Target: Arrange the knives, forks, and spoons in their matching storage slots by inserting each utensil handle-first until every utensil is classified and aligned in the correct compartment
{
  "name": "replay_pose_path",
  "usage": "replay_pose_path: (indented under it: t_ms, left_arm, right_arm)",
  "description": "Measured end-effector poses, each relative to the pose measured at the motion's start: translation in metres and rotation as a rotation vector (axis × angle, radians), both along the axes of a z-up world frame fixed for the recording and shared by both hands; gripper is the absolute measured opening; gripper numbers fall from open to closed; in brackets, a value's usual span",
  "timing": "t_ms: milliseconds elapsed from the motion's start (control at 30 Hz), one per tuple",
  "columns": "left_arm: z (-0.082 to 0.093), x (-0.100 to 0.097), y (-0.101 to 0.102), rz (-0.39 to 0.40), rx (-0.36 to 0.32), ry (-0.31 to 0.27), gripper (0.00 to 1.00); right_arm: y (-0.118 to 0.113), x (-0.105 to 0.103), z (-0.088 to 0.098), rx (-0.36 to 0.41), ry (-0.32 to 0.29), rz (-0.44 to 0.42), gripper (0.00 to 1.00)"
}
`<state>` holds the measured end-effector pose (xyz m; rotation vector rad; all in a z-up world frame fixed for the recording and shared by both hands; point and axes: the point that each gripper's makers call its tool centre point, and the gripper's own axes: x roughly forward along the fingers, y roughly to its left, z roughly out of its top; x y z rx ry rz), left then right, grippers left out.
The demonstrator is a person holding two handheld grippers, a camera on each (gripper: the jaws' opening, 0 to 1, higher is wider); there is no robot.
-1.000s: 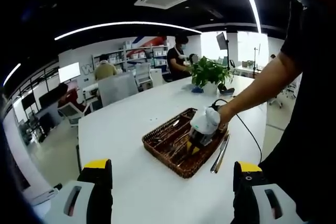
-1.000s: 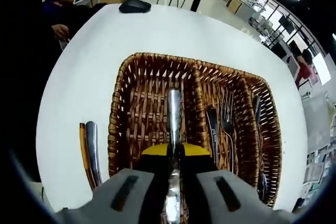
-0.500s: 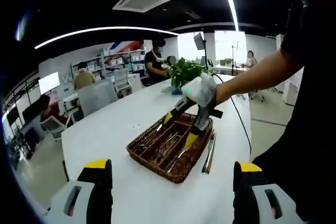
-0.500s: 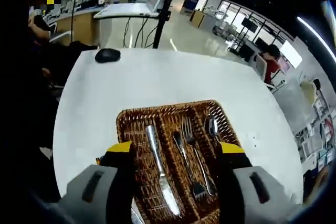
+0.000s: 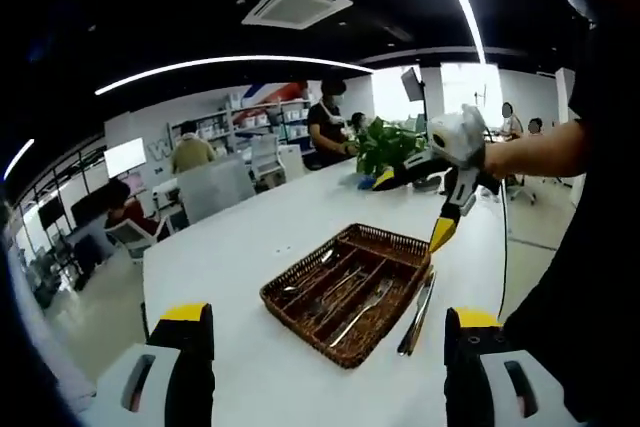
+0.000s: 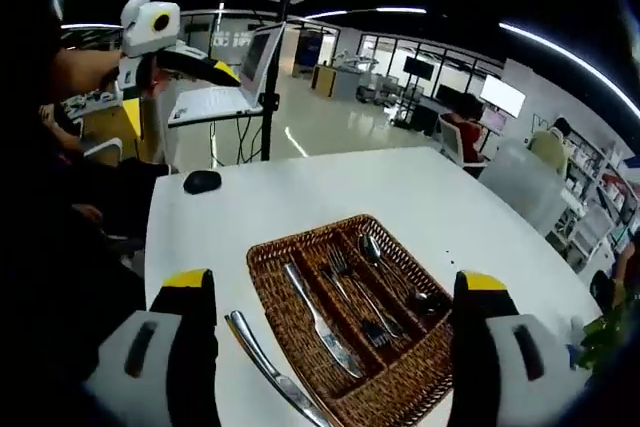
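Observation:
A brown wicker basket (image 6: 258, 253) with three long compartments sits on the white table (image 6: 330, 197). A knife (image 6: 318, 321) lies in its left slot, forks (image 6: 350, 292) in the middle one and spoons (image 6: 385, 269) in the right one. Two more knives (image 6: 268, 371) lie on the table beside the basket's left wall. My right gripper (image 6: 330, 339) hangs open and empty above the near end of the basket. From the left gripper view, the basket (image 5: 300, 325) is ahead, the loose knives (image 5: 418, 299) are on its right, and the right gripper (image 5: 412, 210) is raised above it. My left gripper (image 5: 328, 352) is open and empty.
A black mouse (image 6: 202, 181) lies near the far table edge, with a laptop (image 6: 225, 97) on a desk behind it. A potted plant (image 5: 392, 143) stands at the table's far end. A cable (image 5: 505, 247) runs past the basket. People sit at desks in the background.
My right gripper let go of the knife in the basket's left slot, opened, then rose and drew back from the basket. The left gripper stayed open, only shifting its view slightly.

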<state>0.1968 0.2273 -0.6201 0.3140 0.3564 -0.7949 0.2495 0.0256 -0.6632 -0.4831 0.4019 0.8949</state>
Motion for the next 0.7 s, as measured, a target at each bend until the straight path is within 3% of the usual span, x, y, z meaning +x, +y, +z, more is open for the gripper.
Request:
replay_pose_path:
  t_ms: [267, 433, 700]
  left_arm:
    - [0.008, -0.009, -0.023, 0.034, -0.020, -0.016, 1.00]
    - [0.007, -0.013, -0.029, 0.041, -0.022, -0.025, 1.00]
    - [0.005, -0.011, -0.034, 0.031, -0.022, -0.037, 1.00]
  right_arm:
    - [-0.055, -0.016, 0.019, 0.148, 0.000, -0.132, 0.99]
    - [-0.083, -0.029, 0.020, 0.152, -0.007, -0.175, 0.99]
    - [-0.102, -0.049, 0.019, 0.141, -0.020, -0.197, 0.99]
